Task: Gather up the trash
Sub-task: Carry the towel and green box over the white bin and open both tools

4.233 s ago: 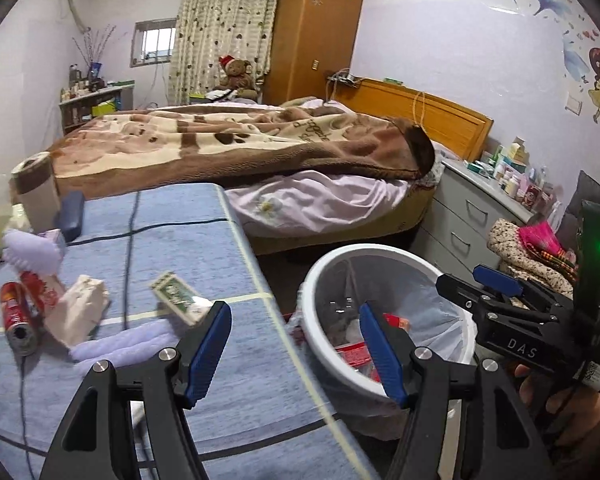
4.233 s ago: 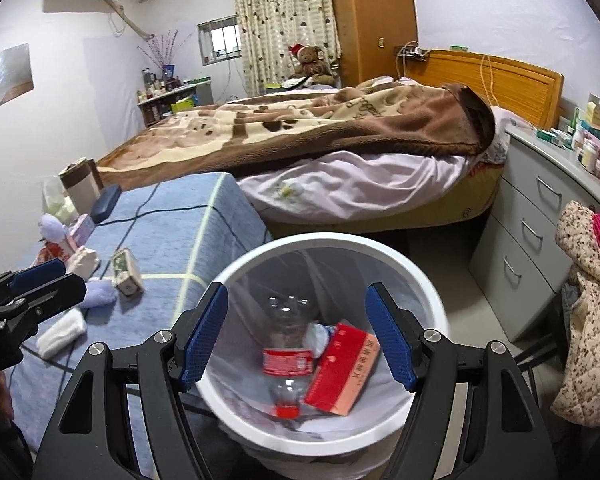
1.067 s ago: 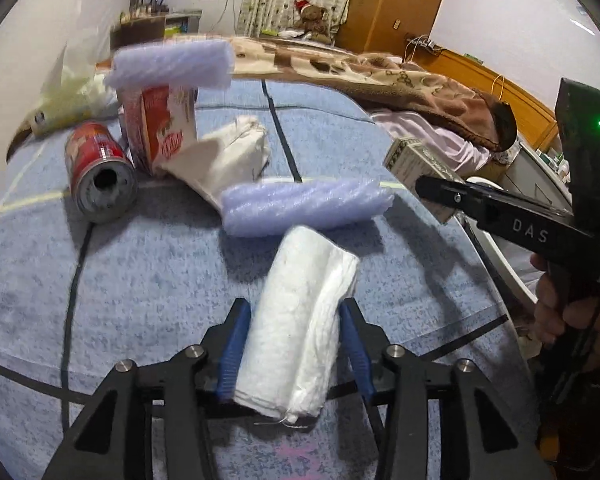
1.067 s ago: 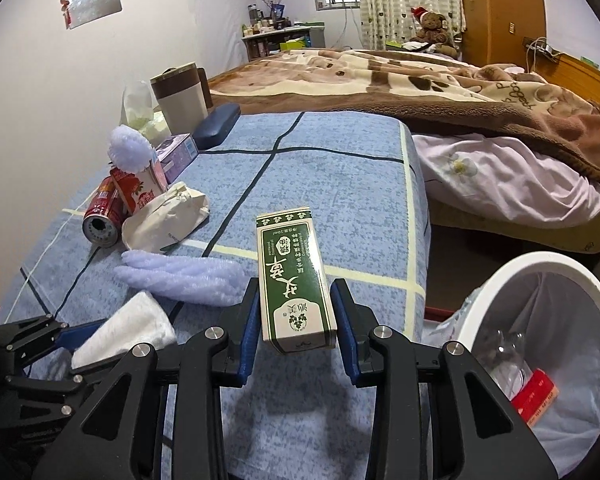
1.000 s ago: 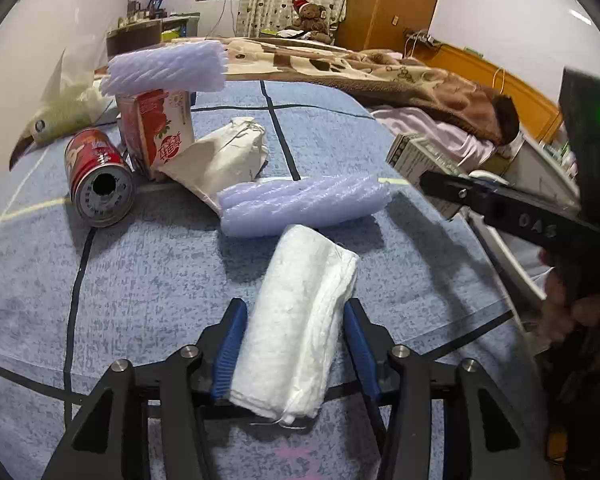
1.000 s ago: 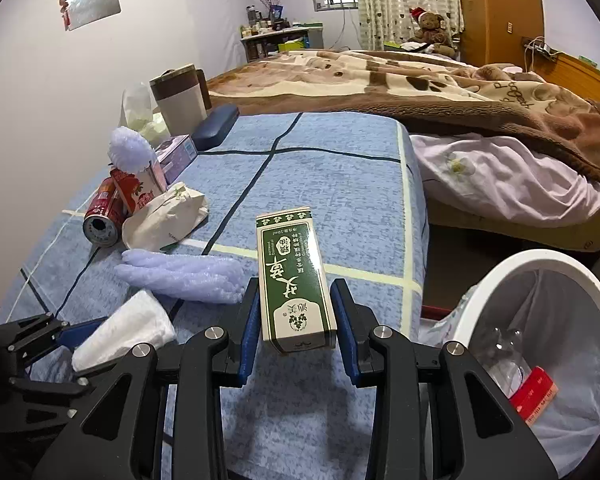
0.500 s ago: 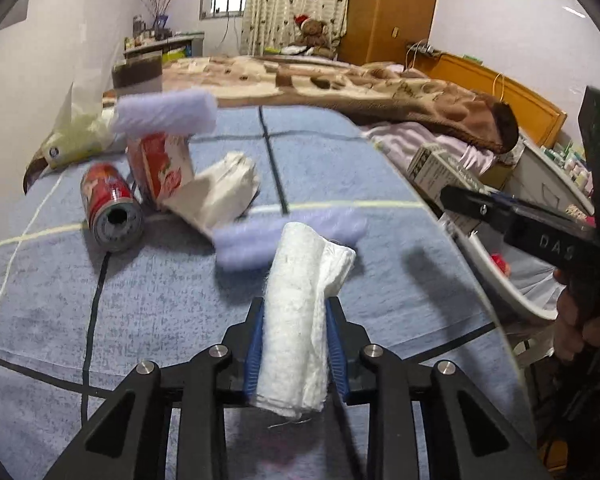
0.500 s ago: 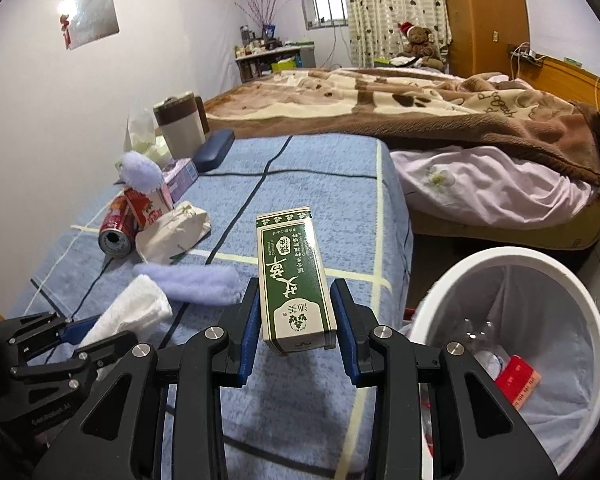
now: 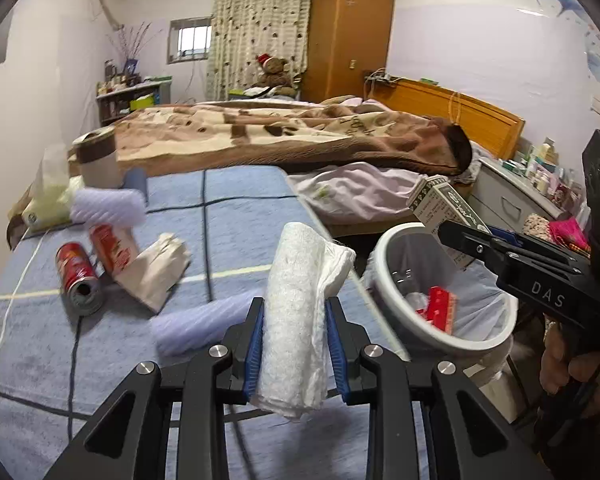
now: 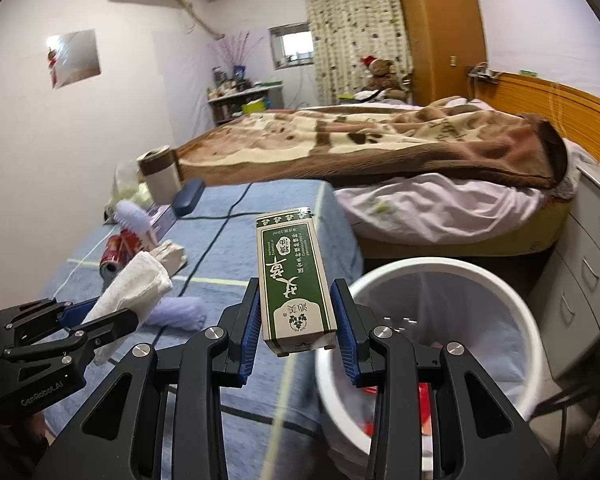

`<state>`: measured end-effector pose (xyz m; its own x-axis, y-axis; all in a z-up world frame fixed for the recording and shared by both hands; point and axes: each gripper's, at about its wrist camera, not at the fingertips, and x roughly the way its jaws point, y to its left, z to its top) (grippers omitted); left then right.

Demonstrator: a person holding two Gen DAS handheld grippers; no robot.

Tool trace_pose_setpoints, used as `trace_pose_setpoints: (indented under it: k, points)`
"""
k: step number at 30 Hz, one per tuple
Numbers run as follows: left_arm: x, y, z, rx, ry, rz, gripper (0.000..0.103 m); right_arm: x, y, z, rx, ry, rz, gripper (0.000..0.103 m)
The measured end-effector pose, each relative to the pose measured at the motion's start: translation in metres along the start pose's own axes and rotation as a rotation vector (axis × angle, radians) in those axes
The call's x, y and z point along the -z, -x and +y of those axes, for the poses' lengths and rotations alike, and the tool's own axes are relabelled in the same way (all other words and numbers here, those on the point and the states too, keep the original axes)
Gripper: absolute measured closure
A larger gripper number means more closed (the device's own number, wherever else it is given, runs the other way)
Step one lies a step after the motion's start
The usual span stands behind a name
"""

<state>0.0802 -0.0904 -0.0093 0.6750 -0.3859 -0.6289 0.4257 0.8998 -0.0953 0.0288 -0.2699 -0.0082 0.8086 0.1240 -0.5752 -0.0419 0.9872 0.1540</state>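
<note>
"Where is the bin (image 10: 440,280) from us?"

"Down to our right. Our right gripper (image 10: 296,330), squeezing the green box (image 10: 294,280), is nearer the bin. Our left gripper (image 9: 294,344) squeezes the white rag (image 9: 296,312), standing up, left of the bin."

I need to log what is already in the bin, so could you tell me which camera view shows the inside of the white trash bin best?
The left wrist view: it looks into the white trash bin from the side, showing the red packet and a clear bottle on the liner. In the right wrist view the right gripper, shut on the green box, hides much of the bin's inside.
</note>
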Motion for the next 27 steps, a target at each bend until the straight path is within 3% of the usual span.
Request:
trace_pose_setpoints:
  k: [15,27]
  points:
    - [-0.026,-0.017,-0.07,0.122,-0.067,-0.028,0.073,0.008,0.026,-0.051,0.127,-0.084,-0.031,0.067]
    - [-0.03,-0.057,-0.121,0.196,-0.12,0.026,0.073,0.023,0.019,-0.089,0.194,-0.144,0.039,0.067]
